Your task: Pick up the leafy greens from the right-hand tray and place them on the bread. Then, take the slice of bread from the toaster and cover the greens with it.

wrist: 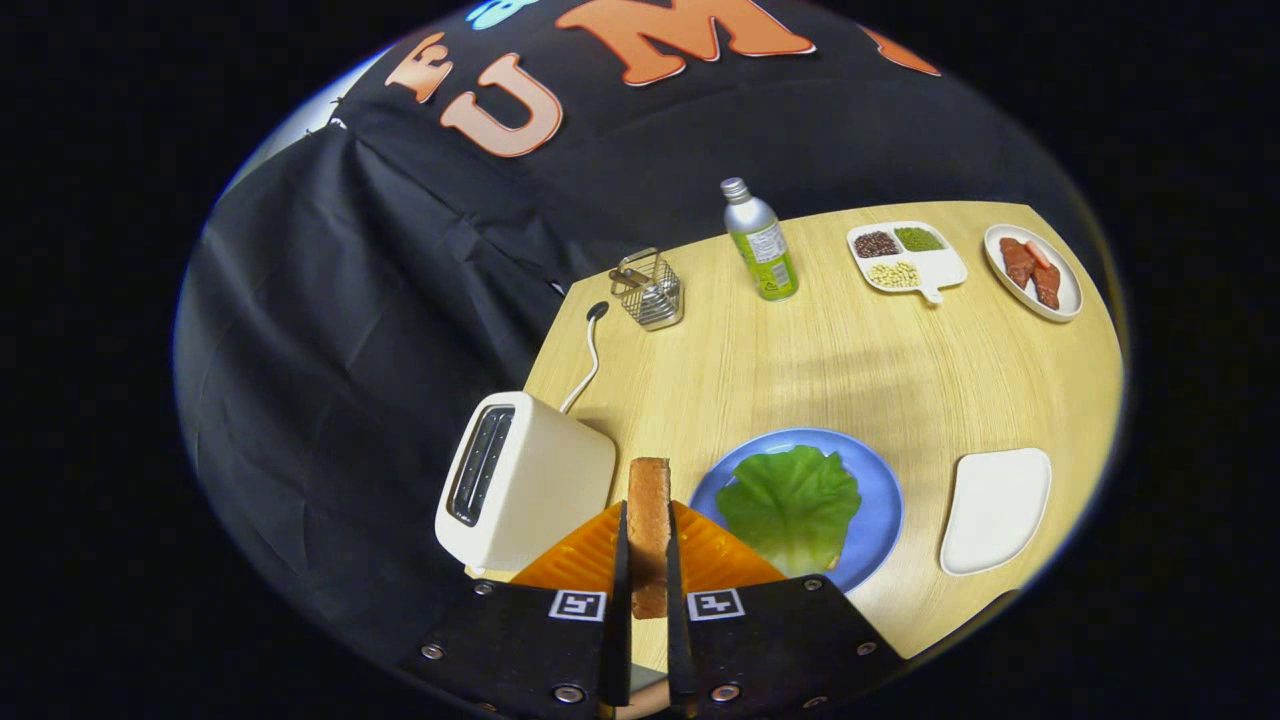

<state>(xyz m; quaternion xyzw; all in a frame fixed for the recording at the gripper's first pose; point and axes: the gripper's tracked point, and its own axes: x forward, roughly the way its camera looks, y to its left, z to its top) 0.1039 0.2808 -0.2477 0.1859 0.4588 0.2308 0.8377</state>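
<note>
Matt wood-grain table [880, 370], wire basket [648, 290]

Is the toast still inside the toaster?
No, the toast is pinched upright between the gripper's fingers, beside the toaster and near the lettuce on the blue plate.

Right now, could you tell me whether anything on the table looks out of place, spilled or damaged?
Nothing stands out. The tongs are shut on the bread slice, held on edge between the toaster and the blue plate. The lettuce leaf lies flat on that plate. The bottle stands upright, and nothing has spilled.
</note>
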